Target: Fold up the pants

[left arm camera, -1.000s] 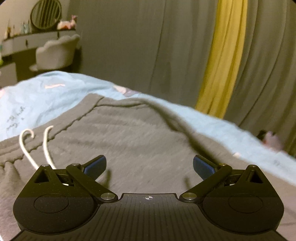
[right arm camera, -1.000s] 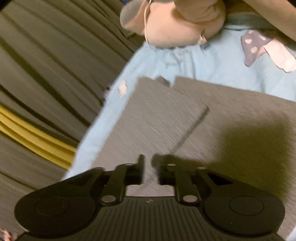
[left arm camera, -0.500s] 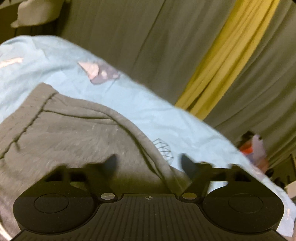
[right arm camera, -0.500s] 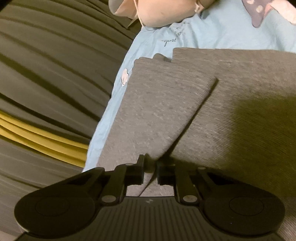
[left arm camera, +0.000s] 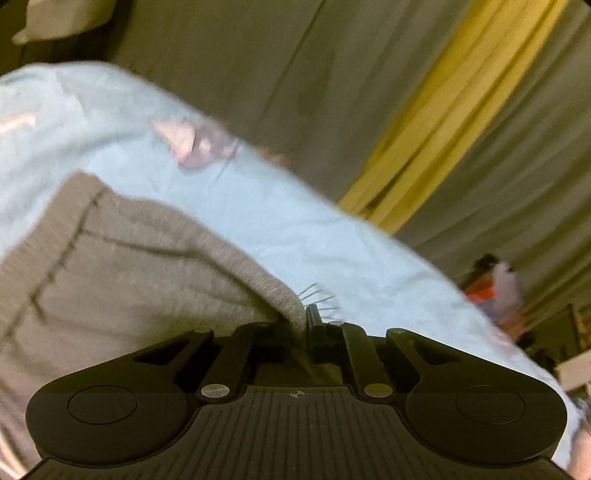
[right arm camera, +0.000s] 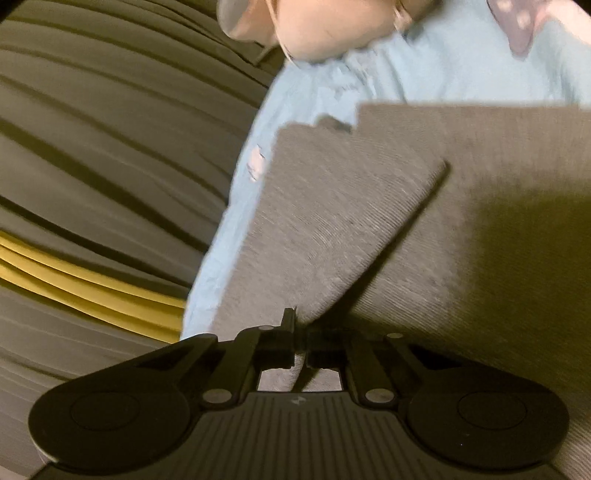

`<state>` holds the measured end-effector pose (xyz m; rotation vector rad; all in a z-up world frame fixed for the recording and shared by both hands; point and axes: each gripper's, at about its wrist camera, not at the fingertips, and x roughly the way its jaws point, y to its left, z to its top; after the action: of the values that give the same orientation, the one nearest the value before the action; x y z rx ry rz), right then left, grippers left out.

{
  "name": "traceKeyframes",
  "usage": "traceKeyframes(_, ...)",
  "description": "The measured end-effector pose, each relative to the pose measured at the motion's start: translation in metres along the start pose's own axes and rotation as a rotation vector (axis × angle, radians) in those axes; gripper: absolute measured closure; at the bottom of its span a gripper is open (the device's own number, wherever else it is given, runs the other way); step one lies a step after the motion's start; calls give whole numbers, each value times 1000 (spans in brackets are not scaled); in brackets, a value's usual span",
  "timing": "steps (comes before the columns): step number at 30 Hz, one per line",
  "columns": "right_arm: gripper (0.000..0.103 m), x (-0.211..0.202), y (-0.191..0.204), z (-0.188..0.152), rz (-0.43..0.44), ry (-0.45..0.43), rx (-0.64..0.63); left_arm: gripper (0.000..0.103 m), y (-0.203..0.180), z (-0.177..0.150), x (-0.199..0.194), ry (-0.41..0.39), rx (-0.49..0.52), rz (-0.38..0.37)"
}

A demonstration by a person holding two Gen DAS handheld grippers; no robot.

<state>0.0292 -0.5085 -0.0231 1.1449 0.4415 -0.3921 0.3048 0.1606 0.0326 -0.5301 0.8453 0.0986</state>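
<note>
Left wrist view: I am pinching the curved side edge of the grey pants with the left gripper, whose fingers are pressing together on a thin roll of fabric. The pants are lying spread on the light blue bedsheet, with grey and yellow curtains hanging beyond the bed. The bite looks shallow to me. If I am lifting from here, the edge could be slipping out, or I could be holding only the top layer while the layer beneath is staying on the bed, which would leave a crooked fold. The sheet is lying right against that edge, so I may also be catching a bit of it and dragging it along.

Right wrist view: I am holding a pant leg's long edge with the right gripper; its fingers are closing tight on the cloth where two grey panels are overlapping. The leg is running away from me toward its cuff, near a pink stuffed toy at the head of the bed. The danger I am judging here is uneven travel: if one hand is moving faster or higher than the other, the pants could be twisting, bunching along the overlap, or landing off-line. The cuff end is hanging free, so it may be trailing and flopping open.
</note>
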Motion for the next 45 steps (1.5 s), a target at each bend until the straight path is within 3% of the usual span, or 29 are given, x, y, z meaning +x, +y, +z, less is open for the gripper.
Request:
traceKeyframes(5, 99, -54, 23, 15, 52, -62, -61, 94, 15, -17, -101, -83, 39, -150)
traceKeyframes(8, 99, -93, 20, 23, 56, -81, -98, 94, 38, -55, -160, -100, 56, -208)
traceKeyframes(11, 99, -133, 4, 25, 18, -95, -145, 93, 71, -107, -192, -62, 41, -213)
traceKeyframes(16, 98, -153, -45, 19, -128, -34, -118, 94, 128, -181, -180, 89, -87, -110)
traceKeyframes(20, 98, -140, -64, 14, -220, 10, -134, 90, 142, -195, -166, 115, -93, -26)
traceKeyframes(23, 91, -136, -74, 15, -185, 40, -85, 72, 143, -187, -172, 43, -80, 15)
traceKeyframes(24, 84, -134, -77, 16, -171, 50, -72, 59, 144, -183, -174, 5, -81, 49)
traceKeyframes(25, 69, -130, -79, 16, -157, 53, -59, 50, 146, -177, -174, -28, -84, 77)
traceKeyframes(27, 58, -126, -84, 17, -111, 49, -22, 48, 155, -166, -170, -37, -125, 98)
traceKeyframes(29, 55, -125, -88, 17, -79, 34, 15, 48, 162, -156, -159, -17, -169, 77)
traceKeyframes(32, 55, -119, -89, 22, -86, 15, 27, 55, 173, -147, -149, 0, -220, 91)
traceKeyframes(33, 58, -117, -88, 23, -90, 13, 23, 66, 173, -144, -147, 3, -229, 98)
traceKeyframes(36, 96, -113, -80, 25, -128, 5, -39, 82, 169, -141, -146, 8, -197, 109)
traceKeyframes(41, 98, -114, -67, 31, -125, -8, -67, 90, 164, -136, -154, -6, -174, 108)
traceKeyframes(45, 98, -151, -53, 32, -1, -110, -107, 90, 161, -135, -175, -99, -162, 58)
